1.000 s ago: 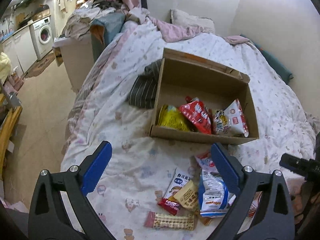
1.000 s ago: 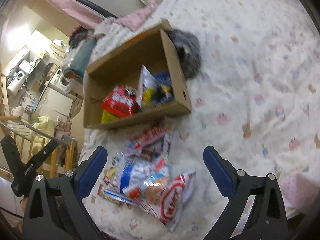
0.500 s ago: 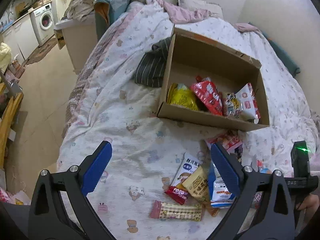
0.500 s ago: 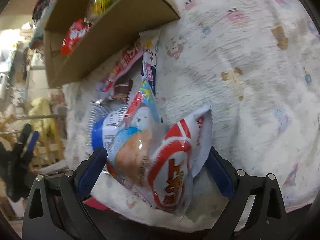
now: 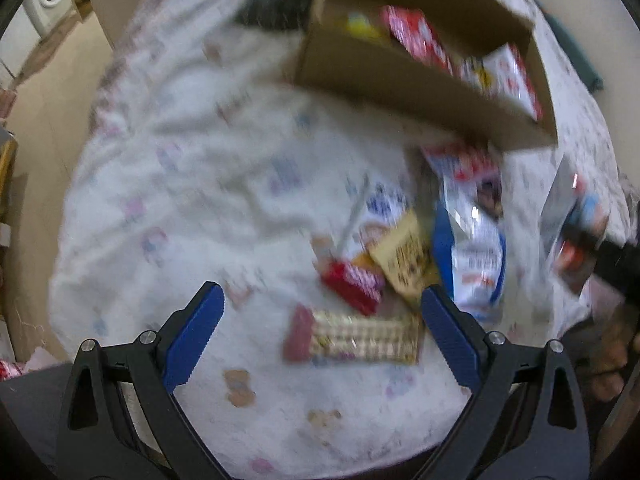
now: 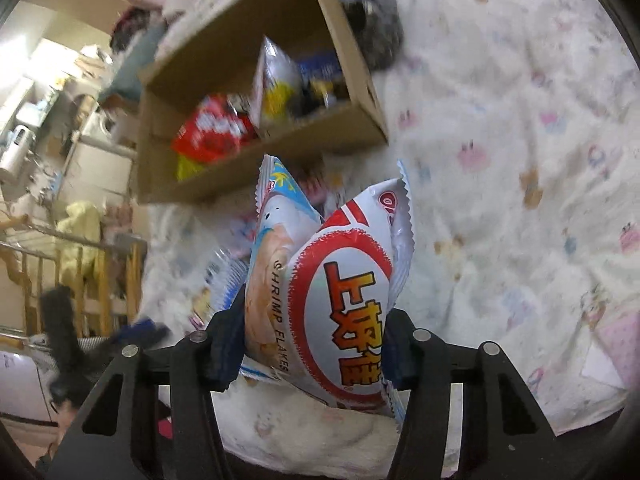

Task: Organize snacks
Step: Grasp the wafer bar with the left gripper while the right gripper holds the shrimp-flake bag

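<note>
My right gripper (image 6: 310, 354) is shut on a white and red shrimp flakes bag (image 6: 340, 300) and holds it upright above the bed. The bag also shows at the right edge of the left wrist view (image 5: 572, 232). A cardboard box (image 6: 168, 184) with several snack bags inside, one of them red (image 6: 212, 132), lies beyond it, and shows in the left wrist view (image 5: 400, 80). My left gripper (image 5: 320, 332) is open and empty, low over a striped pink wafer packet (image 5: 352, 338). A red packet (image 5: 352, 286), a yellow packet (image 5: 404, 256) and a blue and white bag (image 5: 476, 252) lie just beyond.
A white patterned bedspread (image 5: 192, 184) covers the bed. A dark cloth (image 6: 376, 36) lies beside the box. The floor (image 5: 40, 92) and a wooden rack (image 6: 88, 276) are off the bed's left edge.
My right gripper has closed on the shrimp flakes bag and lifted it off the pile. My left gripper has moved down and forward toward the loose packets, still open.
</note>
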A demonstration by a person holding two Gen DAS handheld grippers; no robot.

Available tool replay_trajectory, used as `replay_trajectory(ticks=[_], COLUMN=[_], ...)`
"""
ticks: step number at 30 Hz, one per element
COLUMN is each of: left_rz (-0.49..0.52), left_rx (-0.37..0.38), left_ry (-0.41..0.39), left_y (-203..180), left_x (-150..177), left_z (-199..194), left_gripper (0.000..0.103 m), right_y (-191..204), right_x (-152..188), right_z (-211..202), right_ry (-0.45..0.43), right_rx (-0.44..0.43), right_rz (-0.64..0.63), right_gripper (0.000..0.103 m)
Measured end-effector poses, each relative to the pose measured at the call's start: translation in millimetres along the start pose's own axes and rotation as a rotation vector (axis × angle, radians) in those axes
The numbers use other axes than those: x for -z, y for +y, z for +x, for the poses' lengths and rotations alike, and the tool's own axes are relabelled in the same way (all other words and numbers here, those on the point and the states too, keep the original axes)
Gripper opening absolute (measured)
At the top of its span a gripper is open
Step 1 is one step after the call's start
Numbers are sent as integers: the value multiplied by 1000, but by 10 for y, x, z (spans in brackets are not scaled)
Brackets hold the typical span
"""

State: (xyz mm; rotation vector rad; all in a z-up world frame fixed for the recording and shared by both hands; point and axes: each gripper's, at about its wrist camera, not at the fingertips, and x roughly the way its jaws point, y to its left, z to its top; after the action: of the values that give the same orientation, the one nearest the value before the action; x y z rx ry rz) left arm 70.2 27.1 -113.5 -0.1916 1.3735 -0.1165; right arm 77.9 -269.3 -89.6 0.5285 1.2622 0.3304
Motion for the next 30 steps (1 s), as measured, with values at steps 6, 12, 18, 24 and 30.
replay_trajectory(ticks=[6, 12, 18, 24, 30], left_rz=[130, 160, 97, 106, 125], left_rx=[-42, -53, -102, -145, -199], left_ry=[70, 168, 210, 224, 231], left_y=[-231, -301, -335, -537, -759], left_x=[92, 194, 261, 240, 223], left_z=[177, 377, 573, 647, 773], left_gripper=[98, 98, 102, 103, 103], right_y=[-101, -120, -68, -104, -196], right_x=[1, -18, -11, -3, 5], right_z=[16, 3, 38, 17, -16], right_ry=[25, 32, 40, 38, 37], right_rx=[-6, -16, -11, -6, -2], right_rz=[29, 29, 21, 29, 45], right_gripper=[57, 57, 57, 57, 57])
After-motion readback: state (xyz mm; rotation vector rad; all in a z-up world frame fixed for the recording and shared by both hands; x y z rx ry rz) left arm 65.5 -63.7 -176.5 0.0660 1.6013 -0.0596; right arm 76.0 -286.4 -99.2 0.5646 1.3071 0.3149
